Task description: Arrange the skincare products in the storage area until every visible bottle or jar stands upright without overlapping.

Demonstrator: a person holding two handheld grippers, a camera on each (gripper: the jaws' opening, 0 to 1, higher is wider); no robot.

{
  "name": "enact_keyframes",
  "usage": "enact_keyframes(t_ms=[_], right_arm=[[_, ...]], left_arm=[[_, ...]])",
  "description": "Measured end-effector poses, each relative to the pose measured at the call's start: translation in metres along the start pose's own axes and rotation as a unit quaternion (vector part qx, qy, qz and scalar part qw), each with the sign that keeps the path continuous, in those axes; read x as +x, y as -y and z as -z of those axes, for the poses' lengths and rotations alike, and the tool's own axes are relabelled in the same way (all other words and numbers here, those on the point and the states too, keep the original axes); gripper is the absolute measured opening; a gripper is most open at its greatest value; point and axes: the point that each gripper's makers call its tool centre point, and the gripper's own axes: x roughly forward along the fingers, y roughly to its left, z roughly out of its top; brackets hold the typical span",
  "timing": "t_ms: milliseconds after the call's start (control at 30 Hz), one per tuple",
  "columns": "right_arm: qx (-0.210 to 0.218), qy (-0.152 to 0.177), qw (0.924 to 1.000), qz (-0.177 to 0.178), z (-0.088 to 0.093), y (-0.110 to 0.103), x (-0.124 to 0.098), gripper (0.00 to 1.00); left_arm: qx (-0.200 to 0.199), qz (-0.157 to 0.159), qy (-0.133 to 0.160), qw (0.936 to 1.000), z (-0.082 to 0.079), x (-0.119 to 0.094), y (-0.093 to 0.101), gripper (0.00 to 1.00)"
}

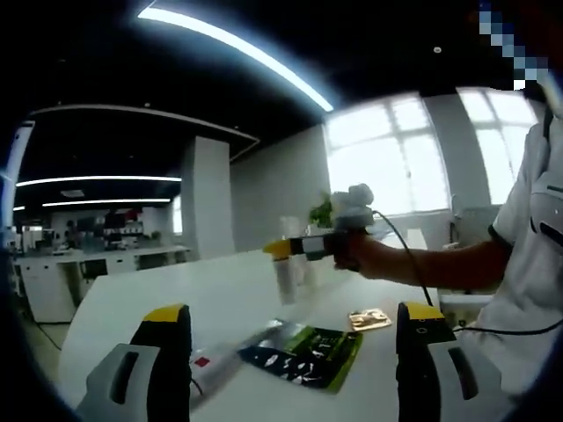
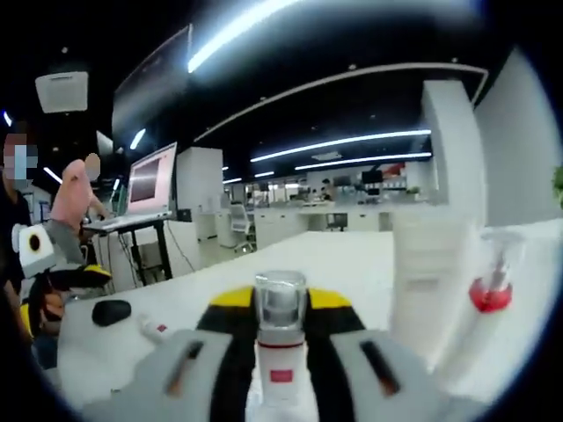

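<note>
Left gripper [image 1: 295, 330]: jaws wide apart, yellow-tipped, holding nothing, raised over the near edge of a white table [image 1: 158, 299]. Between its jaws on the table: a dark green-and-black packet [image 1: 303, 353] lying flat, with a white tube [image 1: 214, 367] lying on its side just left of it and a small tan sachet [image 1: 369, 319] farther right. Right gripper [image 1: 290, 250], seen from the left gripper view: held out over the table by a person's hand [image 1: 352, 246], jaws closed on a white bottle [image 1: 287, 281] hanging upright beneath them, off the table surface. Right gripper [image 2: 280, 303], own view: jaws clamped on the bottle [image 2: 281, 338], its clear cap and red band showing between the yellow tips. Right of it: a tall white box [image 2: 428, 281] and a clear bottle [image 2: 491, 286] with red liquid, both upright. Far left on the table: a black mouse [image 2: 111, 311]. Beyond, a laptop [image 2: 149, 189] on a stand.
</note>
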Motion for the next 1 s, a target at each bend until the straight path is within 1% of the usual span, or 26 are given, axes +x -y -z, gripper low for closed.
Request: enact_keyframes(t_ms=[33,67,133,200,300,367,433,467,600,667,800,867,933,1000], right_arm=[[-0.001,0.003,1.0,0.002,0.001,0.001,-0.003,0.19],[0.003,0.014,0.9999,0.001,0.002,0.005,-0.005,0.19],[0.002,0.018,0.9998,0.005,0.001,0.005,-0.012,0.19],[-0.016,0.022,0.9995,0.016,0.003,0.007,-0.017,0.19],[-0.023,0.032,0.999,0.023,0.003,0.008,-0.025,0.19],[-0.03,0.039,0.9982,0.035,0.001,0.014,-0.029,0.19],[-0.023,0.043,0.9978,0.044,0.001,0.021,-0.033,0.19],[-0.019,0.046,0.9976,0.047,0.003,0.019,-0.034,0.19],[-0.014,0.056,0.9958,0.072,0.005,0.037,-0.044,0.19],[-0.013,0.06,0.9947,0.082,0.007,0.04,-0.048,0.19],[-0.011,0.061,0.9931,0.1,0.01,0.053,-0.055,0.19],[-0.009,0.058,0.9925,0.107,0.014,0.058,-0.058,0.19],[-0.015,0.052,0.9908,0.124,0.019,0.065,-0.062,0.19],[-0.014,0.051,0.9902,0.129,0.022,0.067,-0.064,0.19]], left_arm=[[0.003,-0.004,0.0,1.0,0.0,0.0,-0.001,0.99],[0.005,-0.006,0.0,1.0,-0.001,0.0,-0.001,0.99],[0.011,-0.008,-0.004,0.9999,-0.001,-0.001,-0.001,0.99],[0.013,-0.007,-0.006,0.9999,0.0,-0.001,-0.001,0.99],[0.01,-0.007,-0.007,0.9999,0.002,0.0,-0.001,0.99],[0.01,-0.006,-0.01,0.9999,0.004,0.0,0.0,0.99],[0.012,-0.006,-0.011,0.9998,0.004,0.0,0.001,0.99],[0.013,-0.006,-0.009,0.9999,0.003,0.0,0.002,0.99],[0.011,-0.005,-0.007,0.9999,0.002,0.0,0.003,0.99],[0.013,-0.006,-0.009,0.9999,0.003,0.0,0.002,0.99],[0.009,-0.005,-0.007,0.9999,0.003,0.001,0.002,0.99],[0.009,-0.004,-0.007,0.9999,0.004,0.001,0.003,0.99],[0.01,-0.004,-0.009,0.9999,0.004,0.002,0.003,0.99],[0.011,-0.004,-0.008,0.9999,0.004,0.002,0.004,0.99]])
